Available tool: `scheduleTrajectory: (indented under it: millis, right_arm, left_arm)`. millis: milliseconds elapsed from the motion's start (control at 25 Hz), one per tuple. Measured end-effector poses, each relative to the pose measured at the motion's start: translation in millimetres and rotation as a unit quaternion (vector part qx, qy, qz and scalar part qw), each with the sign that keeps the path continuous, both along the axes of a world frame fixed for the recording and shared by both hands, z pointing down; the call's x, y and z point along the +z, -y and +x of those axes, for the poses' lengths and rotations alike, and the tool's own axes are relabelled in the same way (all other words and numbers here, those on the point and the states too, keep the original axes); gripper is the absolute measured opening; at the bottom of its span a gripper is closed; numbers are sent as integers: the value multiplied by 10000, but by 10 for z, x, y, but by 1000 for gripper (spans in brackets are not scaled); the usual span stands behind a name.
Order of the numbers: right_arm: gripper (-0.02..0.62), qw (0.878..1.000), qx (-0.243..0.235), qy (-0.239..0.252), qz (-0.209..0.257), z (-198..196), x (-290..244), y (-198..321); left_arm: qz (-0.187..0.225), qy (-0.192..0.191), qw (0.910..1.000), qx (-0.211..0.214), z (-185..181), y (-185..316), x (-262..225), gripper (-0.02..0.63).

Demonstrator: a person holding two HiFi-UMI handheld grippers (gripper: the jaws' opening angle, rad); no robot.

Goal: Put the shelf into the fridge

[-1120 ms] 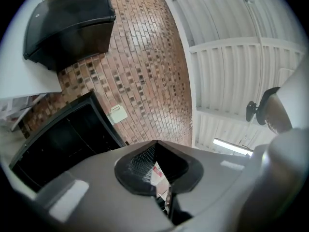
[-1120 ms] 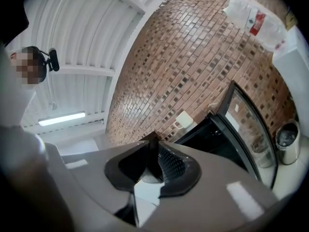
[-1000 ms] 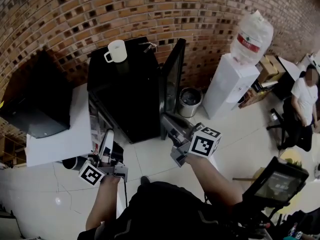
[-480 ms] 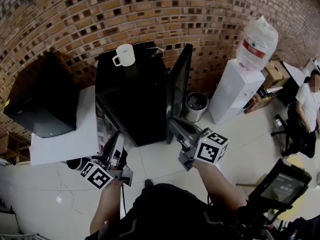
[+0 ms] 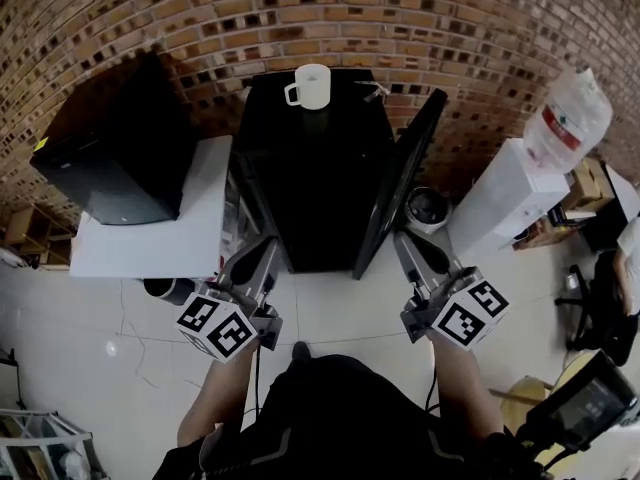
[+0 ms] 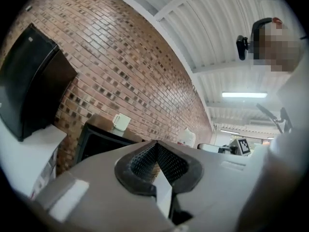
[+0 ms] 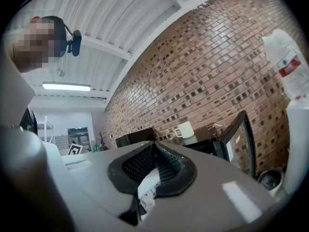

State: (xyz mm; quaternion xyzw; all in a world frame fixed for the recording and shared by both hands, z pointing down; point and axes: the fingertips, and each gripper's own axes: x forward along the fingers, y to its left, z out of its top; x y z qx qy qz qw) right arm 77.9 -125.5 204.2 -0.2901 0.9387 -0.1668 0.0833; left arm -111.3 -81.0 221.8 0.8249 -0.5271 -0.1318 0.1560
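Note:
The black mini fridge [image 5: 310, 188] stands against the brick wall with its door [image 5: 400, 188] swung open to the right. Its inside is dark. A white mug [image 5: 311, 86] sits on top. I can make out no shelf in any view. My left gripper [image 5: 262, 251] is held in front of the fridge's left corner, shut and empty. My right gripper [image 5: 408, 248] is near the door's lower edge, also shut and empty. In the left gripper view, the closed jaws of the left gripper [image 6: 157, 145] point at the fridge [image 6: 104, 141]. In the right gripper view, the right gripper [image 7: 154, 146] faces the door [image 7: 239, 144].
A black box [image 5: 120, 153] rests on a white table [image 5: 160, 238] left of the fridge. A round bin [image 5: 428, 208] and a white water dispenser [image 5: 505, 203] with its bottle [image 5: 570, 118] stand to the right. A person [image 5: 625, 268] sits at the far right.
The head view has swung so the fridge is now centred. Both grippers have rolled and stand further apart, and the right one has risen a little.

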Motion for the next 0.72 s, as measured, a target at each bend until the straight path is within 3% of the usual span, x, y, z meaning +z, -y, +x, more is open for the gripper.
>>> scheduleTrajectory:
  millis: [200, 400, 640, 720]
  right_arm:
    - [6, 9965, 306, -529, 575, 38, -17, -69]
    - [6, 9880, 757, -863, 1029, 85, -151, -51]
    - [6, 9785, 1319, -1042, 1196, 217, -117, -93]
    - [6, 9777, 1360, -1126, 1140, 240, -83, -115]
  left_arm:
    - [7, 337, 9991, -269, 19, 47, 59, 0]
    - [-63, 1191, 9908, -642, 50, 80, 57, 0]
    - [110, 1513, 9854, -772, 207, -98, 84, 0]
    - [71, 1400, 9876, -702, 222, -141, 123, 0]
